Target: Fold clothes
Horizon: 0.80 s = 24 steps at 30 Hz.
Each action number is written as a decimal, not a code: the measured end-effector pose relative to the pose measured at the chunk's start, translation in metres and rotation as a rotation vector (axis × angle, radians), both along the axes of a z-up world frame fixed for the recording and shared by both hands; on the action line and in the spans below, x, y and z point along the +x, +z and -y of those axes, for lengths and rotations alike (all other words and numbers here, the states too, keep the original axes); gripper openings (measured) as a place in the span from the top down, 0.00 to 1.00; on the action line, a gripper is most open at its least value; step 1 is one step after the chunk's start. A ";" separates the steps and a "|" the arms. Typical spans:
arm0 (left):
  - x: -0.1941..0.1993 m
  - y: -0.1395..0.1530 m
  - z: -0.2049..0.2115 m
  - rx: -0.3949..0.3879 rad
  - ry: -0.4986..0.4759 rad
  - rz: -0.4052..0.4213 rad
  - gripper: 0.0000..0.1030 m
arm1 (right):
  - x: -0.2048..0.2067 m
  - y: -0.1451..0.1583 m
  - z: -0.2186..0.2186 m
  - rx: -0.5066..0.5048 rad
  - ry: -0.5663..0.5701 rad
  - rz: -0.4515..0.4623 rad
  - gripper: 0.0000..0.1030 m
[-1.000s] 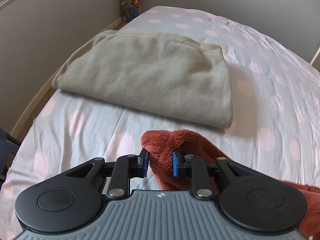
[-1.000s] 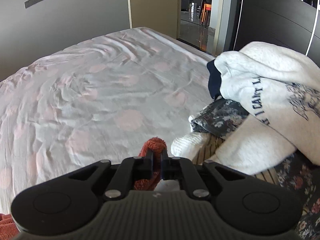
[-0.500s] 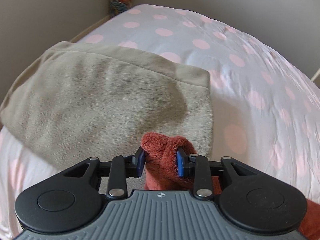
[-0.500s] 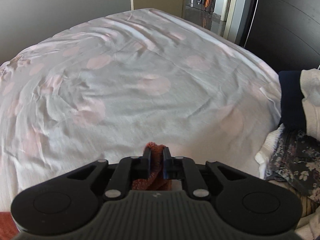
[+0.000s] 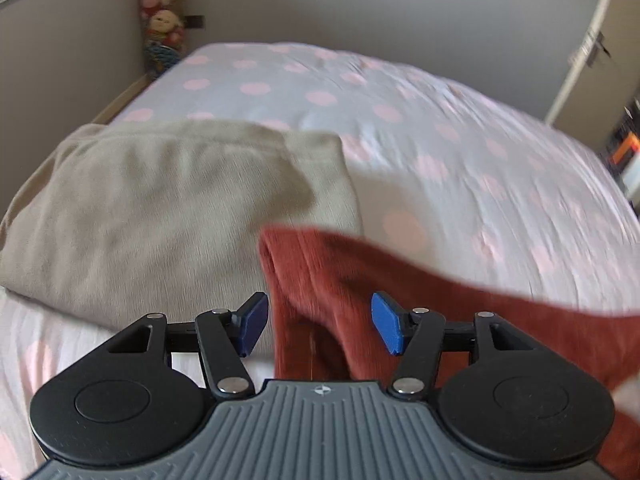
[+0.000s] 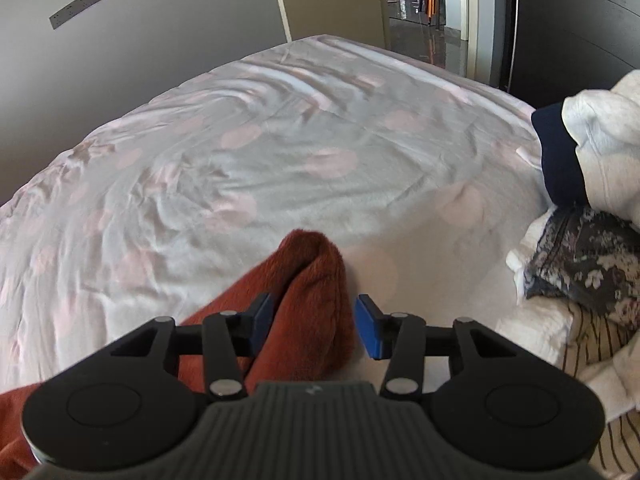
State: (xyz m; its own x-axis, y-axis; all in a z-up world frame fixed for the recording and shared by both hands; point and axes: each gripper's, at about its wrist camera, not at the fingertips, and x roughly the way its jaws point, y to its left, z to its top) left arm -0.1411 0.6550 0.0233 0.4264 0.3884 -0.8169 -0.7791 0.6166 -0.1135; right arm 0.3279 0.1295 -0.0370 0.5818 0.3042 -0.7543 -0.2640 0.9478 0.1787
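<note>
Left hand-held gripper [image 5: 319, 325] spread wide, blue pads [image 5: 386, 328] apart, with the rust-red fleece garment [image 5: 400, 292] lying loose between them and touched by neither pad as far as can be seen. Garment stretched in a band from the gap between the fingers off toward the bed's right side, its folded corner lapping over the near right corner of a folded beige garment [image 5: 168, 208]. Beige piece flat near the left edge of the bed [image 5: 440, 128], on a pale sheet with pink dots. Soft toys [image 5: 162, 20] stacked in the far left corner of the room, beyond the bed's far left corner. Left view blurred by motion, so fine detail not readable.

Right hand-held gripper [image 6: 313, 325] also spread, pads [image 6: 367, 332] parted on either side of a rounded hump of the same rust-red fleece garment [image 6: 312, 280]. Left pad close against the fabric, possibly touching; right pad just clear of it. Fleece resting on the sheet near the bed's near edge, trailing off to the lower left under the gripper body. Heap of unfolded clothes [image 6: 580, 248] at the bed's right edge: a white sweatshirt with a navy cuff on top, dark floral fabric beneath, striped cloth lowest. Wrinkled open sheet [image 6: 280, 152] across the middle of the bed.
</note>
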 end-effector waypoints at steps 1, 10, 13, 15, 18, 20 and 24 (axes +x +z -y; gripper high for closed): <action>-0.002 -0.006 0.009 -0.009 -0.027 -0.018 0.46 | -0.013 0.000 0.004 0.010 0.014 -0.010 0.51; -0.004 -0.081 0.053 -0.122 -0.110 -0.103 0.45 | -0.118 -0.035 0.033 0.131 0.038 -0.152 0.45; -0.003 -0.101 0.055 -0.159 -0.093 -0.119 0.45 | -0.142 -0.041 0.037 0.169 0.038 -0.145 0.40; -0.004 -0.109 0.057 -0.193 -0.081 -0.125 0.63 | -0.151 -0.042 0.035 0.165 0.053 -0.120 0.40; -0.009 -0.105 0.065 -0.194 -0.102 -0.141 0.92 | -0.164 -0.044 0.033 0.158 0.076 -0.082 0.39; -0.020 -0.092 0.073 -0.167 -0.118 -0.146 0.93 | -0.172 -0.045 0.031 0.153 0.091 -0.058 0.38; -0.052 -0.070 0.084 -0.132 -0.106 -0.149 0.94 | -0.175 -0.049 0.023 0.103 0.108 -0.046 0.38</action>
